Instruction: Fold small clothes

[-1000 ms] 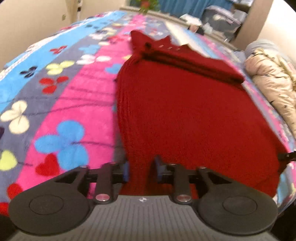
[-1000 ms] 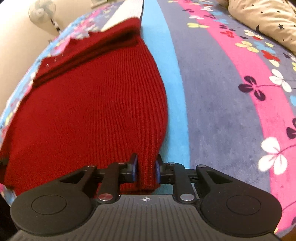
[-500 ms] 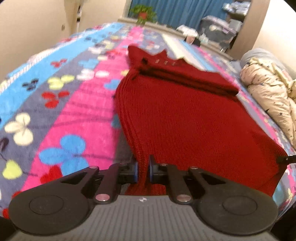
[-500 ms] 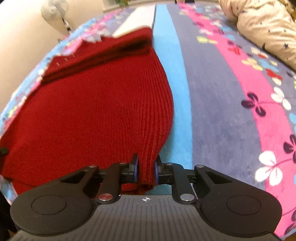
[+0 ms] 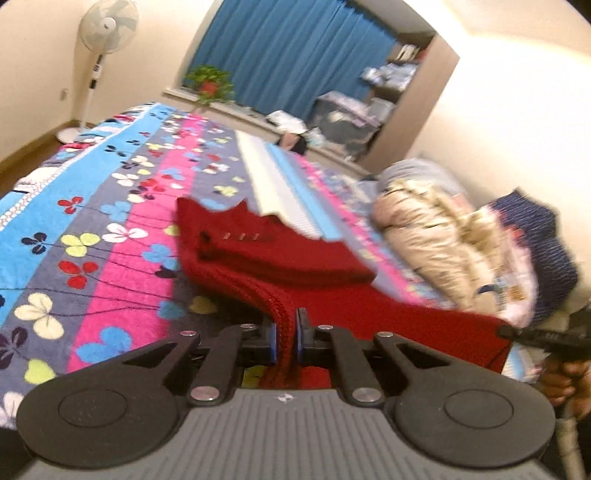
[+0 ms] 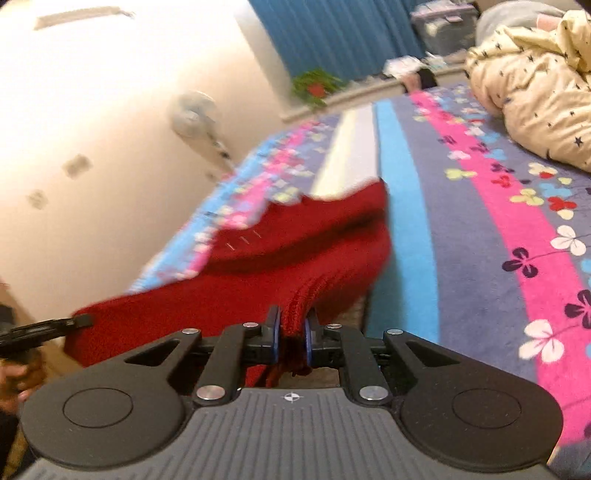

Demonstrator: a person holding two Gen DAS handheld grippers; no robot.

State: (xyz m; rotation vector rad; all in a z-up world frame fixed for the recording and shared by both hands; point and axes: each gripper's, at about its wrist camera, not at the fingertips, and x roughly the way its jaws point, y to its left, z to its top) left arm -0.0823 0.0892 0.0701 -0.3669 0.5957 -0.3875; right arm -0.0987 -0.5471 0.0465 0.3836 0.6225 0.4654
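Observation:
A dark red knitted sweater [image 5: 273, 258] lies on the striped flowered bedspread [image 5: 110, 229], its sleeves folded across the top. My left gripper [image 5: 285, 334] is shut on the sweater's near left hem corner and holds it lifted off the bed. My right gripper [image 6: 291, 334] is shut on the sweater's [image 6: 295, 251] near right hem corner, also lifted. The hem stretches between the two grippers. The right gripper's tip shows at the right edge of the left wrist view [image 5: 517, 334]; the left gripper's tip shows at the left edge of the right wrist view [image 6: 79, 320].
A cream star-print quilt [image 5: 436, 240] is bunched on the bed's right side, also in the right wrist view [image 6: 535, 85]. A standing fan [image 5: 107, 26], a potted plant [image 5: 208, 83] and blue curtains [image 5: 295, 51] stand beyond the bed.
Both grippers have lifted the sweater's lower hem up off the bed and tilted upward; the left gripper closed on its corner one second ago. The lower half now hangs raised.

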